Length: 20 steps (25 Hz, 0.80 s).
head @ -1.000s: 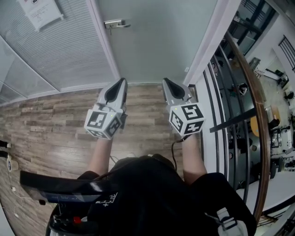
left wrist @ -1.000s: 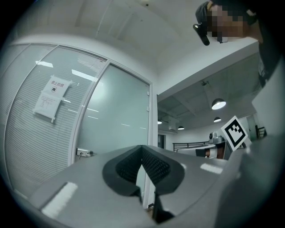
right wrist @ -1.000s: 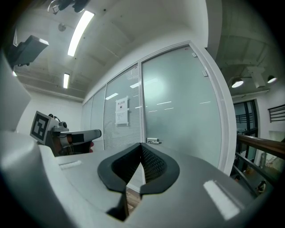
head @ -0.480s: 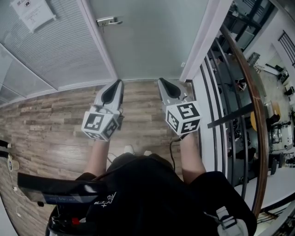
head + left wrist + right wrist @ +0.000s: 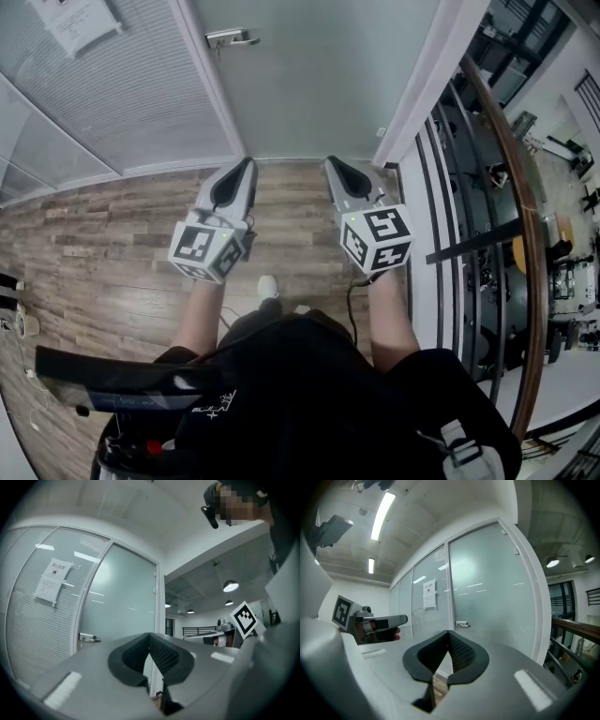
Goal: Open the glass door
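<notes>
The glass door looks shut, its handle on the door's left edge. My left fingers and right fingers are pressed together on nothing, well short of that handle. As I judge it, everything is left: reach the handle, grip it, swing the door.

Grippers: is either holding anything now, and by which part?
Nothing is held. The left gripper and right gripper both have their jaws together on nothing, apart from the door handle.
</notes>
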### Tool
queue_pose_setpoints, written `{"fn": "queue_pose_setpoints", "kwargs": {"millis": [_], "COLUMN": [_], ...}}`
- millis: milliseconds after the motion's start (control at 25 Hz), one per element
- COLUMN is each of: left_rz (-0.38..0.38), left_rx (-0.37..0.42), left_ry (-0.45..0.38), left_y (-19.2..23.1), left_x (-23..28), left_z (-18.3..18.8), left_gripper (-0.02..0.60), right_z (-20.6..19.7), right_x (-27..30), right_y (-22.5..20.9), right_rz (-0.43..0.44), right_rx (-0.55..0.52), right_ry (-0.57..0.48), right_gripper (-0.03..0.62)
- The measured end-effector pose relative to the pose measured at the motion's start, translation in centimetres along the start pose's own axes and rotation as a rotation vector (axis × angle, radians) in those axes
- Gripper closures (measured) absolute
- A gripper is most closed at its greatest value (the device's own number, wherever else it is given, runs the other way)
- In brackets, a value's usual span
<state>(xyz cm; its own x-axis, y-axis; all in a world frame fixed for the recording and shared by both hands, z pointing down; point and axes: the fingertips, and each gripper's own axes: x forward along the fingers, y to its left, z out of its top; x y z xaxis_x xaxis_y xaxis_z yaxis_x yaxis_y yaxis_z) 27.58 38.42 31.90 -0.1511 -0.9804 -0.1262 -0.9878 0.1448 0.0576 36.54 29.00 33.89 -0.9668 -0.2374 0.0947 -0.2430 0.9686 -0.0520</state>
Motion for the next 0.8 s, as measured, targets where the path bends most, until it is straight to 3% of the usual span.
{"fn": "queue_pose_setpoints", "kwargs": {"millis": [800], "left_rz": [-0.009], "left_rx": [-0.042], "left_ry": [-0.027], "left_y": [9.2], "left_x": [3.3], "left_z": [0.2], "left_gripper": [0.583], "right_z": [1.9], "right_x": [9.3], "right_y": [2.1], "right_rz": [0.01], "right_rx": [-0.054], "right_ry": [0.006], "right_gripper": [0.592]}}
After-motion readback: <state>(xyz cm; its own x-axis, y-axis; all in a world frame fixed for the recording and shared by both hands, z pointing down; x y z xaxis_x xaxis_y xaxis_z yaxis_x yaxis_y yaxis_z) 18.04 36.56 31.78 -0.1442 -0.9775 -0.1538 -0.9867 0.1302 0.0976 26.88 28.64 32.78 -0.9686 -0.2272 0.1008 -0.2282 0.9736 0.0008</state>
